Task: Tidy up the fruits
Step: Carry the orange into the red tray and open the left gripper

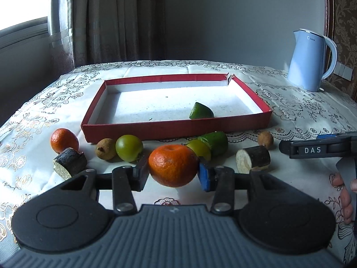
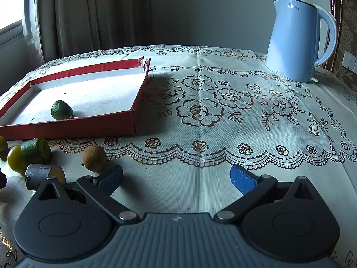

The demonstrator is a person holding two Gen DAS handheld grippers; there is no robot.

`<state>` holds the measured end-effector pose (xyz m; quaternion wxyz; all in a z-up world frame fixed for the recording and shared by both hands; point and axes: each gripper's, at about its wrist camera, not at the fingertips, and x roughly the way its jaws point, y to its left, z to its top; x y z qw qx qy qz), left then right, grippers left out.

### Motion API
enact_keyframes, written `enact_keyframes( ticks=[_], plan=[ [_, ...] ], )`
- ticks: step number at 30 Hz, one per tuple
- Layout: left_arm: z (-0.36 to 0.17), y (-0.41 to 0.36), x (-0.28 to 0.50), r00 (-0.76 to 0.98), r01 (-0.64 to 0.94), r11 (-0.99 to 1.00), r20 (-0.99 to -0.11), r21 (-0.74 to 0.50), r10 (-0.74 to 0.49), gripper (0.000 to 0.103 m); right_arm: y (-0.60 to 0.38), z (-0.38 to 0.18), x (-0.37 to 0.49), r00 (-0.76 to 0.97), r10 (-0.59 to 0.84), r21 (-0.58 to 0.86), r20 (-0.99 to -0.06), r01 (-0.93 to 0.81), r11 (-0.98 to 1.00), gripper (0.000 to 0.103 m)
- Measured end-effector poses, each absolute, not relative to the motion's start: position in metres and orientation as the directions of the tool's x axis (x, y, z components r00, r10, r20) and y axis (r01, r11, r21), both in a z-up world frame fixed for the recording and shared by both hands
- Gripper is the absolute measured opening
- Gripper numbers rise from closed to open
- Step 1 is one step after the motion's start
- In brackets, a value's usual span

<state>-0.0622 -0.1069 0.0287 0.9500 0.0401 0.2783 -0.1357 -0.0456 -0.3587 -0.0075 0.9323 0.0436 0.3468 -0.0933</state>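
My left gripper is shut on an orange mandarin, its pads pressing both sides just above the tablecloth. A red tray with a white floor lies beyond it and holds one green lime half. In front of the tray lie another mandarin, a green round fruit, a brown longan, a cut lime and a second longan. My right gripper stands open over bare cloth, right of the tray, with nothing between its fingers.
Two dark cut cane pieces lie among the fruit. A light blue kettle stands at the back right. The right gripper's finger and a person's fingers show at the right edge of the left wrist view.
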Motion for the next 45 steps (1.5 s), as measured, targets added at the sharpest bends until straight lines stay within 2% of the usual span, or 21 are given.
enact_keyframes(
  ticks=[8, 16, 21, 25, 40, 43, 45],
  plan=[
    [0.031, -0.098, -0.048, 0.82, 0.242, 0.97, -0.537, 0.01, -0.199, 0.041, -0.359, -0.008, -0.046, 0.742, -0.144, 0.017, -0.654, 0.204, 0.979, 0.103],
    [0.06, -0.091, -0.02, 0.87, 0.196, 0.98, -0.468, 0.041, -0.155, 0.041, -0.359, -0.008, -0.046, 0.743, -0.143, 0.017, -0.654, 0.204, 0.979, 0.103],
    [0.068, -0.088, 0.013, 0.875, 0.158, 0.986, -0.469, 0.043, -0.12, 0.041, -0.359, -0.007, -0.046, 0.743, -0.143, 0.017, -0.654, 0.204, 0.979, 0.103],
    [0.061, -0.087, 0.039, 0.87, 0.127, 0.99, -0.487, 0.062, -0.081, 0.042, -0.359, -0.007, -0.045, 0.742, -0.142, 0.018, -0.655, 0.203, 0.979, 0.103],
    [0.015, -0.079, 0.087, 0.801, 0.101, 0.994, -0.595, 0.029, -0.064, 0.042, -0.359, -0.007, -0.044, 0.742, -0.14, 0.019, -0.656, 0.202, 0.979, 0.103],
    [0.012, -0.078, 0.088, 0.8, 0.101, 0.995, -0.596, 0.028, -0.064, 0.043, -0.359, -0.007, -0.045, 0.742, -0.14, 0.019, -0.656, 0.202, 0.979, 0.103],
    [0.011, -0.08, 0.088, 0.799, 0.103, 0.994, -0.599, 0.035, -0.061, 0.049, -0.359, -0.007, -0.045, 0.742, -0.14, 0.019, -0.656, 0.202, 0.979, 0.103]
  ],
)
